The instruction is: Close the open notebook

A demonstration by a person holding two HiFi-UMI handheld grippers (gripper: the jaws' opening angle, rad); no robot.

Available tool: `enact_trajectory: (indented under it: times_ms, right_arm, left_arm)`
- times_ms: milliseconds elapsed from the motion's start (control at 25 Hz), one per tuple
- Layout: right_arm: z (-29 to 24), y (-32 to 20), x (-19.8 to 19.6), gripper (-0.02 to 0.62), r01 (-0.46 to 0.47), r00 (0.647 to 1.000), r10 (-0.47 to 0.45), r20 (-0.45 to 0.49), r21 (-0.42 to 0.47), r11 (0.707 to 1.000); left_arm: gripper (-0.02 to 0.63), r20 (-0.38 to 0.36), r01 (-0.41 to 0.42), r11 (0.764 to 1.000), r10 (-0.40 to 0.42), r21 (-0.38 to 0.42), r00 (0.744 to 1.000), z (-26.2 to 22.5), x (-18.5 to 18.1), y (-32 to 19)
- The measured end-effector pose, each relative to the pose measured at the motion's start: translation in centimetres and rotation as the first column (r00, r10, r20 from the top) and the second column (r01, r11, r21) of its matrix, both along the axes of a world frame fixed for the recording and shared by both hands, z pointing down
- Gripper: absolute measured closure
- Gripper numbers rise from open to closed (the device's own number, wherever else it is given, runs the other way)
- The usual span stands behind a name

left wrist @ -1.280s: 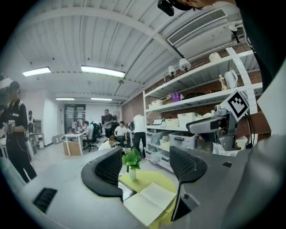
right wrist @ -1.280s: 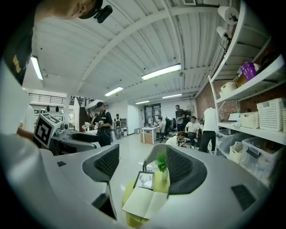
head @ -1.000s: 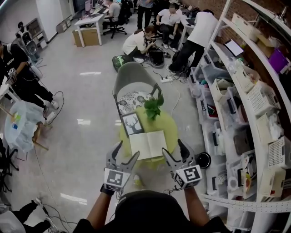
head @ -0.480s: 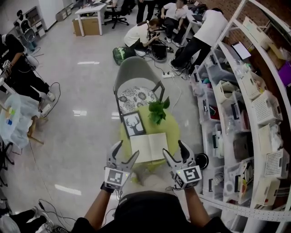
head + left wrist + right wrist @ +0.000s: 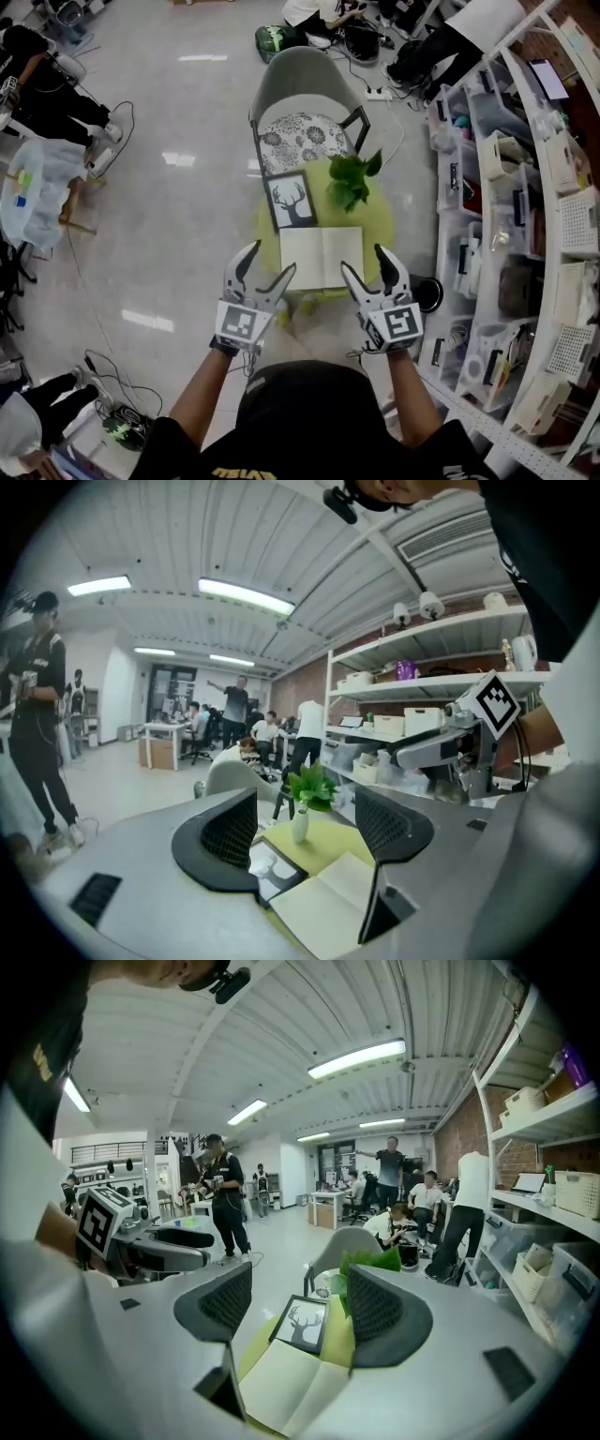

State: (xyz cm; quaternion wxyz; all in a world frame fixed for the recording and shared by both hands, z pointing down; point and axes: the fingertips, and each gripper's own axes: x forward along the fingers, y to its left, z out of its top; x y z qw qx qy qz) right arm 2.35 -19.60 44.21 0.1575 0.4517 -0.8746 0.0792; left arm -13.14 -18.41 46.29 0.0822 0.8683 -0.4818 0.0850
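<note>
An open notebook [image 5: 322,257] with blank cream pages lies flat on a small round yellow-green table [image 5: 380,221]. It also shows in the left gripper view [image 5: 323,907] and the right gripper view [image 5: 286,1384]. My left gripper [image 5: 266,265] is open, held above and just left of the notebook's near edge. My right gripper [image 5: 366,264] is open too, just right of that edge. Neither touches the notebook. Nothing is between the jaws of either.
A framed deer picture [image 5: 292,200] and a potted green plant [image 5: 354,179] share the table behind the notebook. A grey chair [image 5: 302,112] with a patterned cushion stands beyond. Shelves with bins [image 5: 525,187] run along the right. People sit and stand farther off.
The head view has tipped down and closer, so the table sits nearer the middle. Both grippers have risen in the picture and stand closer to the notebook's near edge, still open.
</note>
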Motion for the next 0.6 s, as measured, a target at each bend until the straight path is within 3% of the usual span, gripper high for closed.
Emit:
enact_trajectory:
  times_ms: [120,400,600]
  right_arm:
    - [2.9,-1.1,0.0,0.281,-0.003,1.000,0.003,0.007,-0.030,1.000]
    - [10.1,-2.5,-0.2,0.288,0.022,0.998,-0.028,-0.060,-0.097,0.995]
    - [14.8,-3.1,-0.6,0.290,0.017,0.997,-0.028,-0.071,-0.150,0.989]
  left_arm:
    - [0.267,-0.060,0.053,0.997,-0.056,-0.057,0.997,3.5,-0.7,-0.7]
    - [0.267,-0.047,0.088,0.980,-0.098,-0.176,0.994,11.7,-1.1,-2.7]
    - [0.267,-0.043,0.020,0.960,-0.033,-0.281,0.999,17.9,0.1,-3.4]
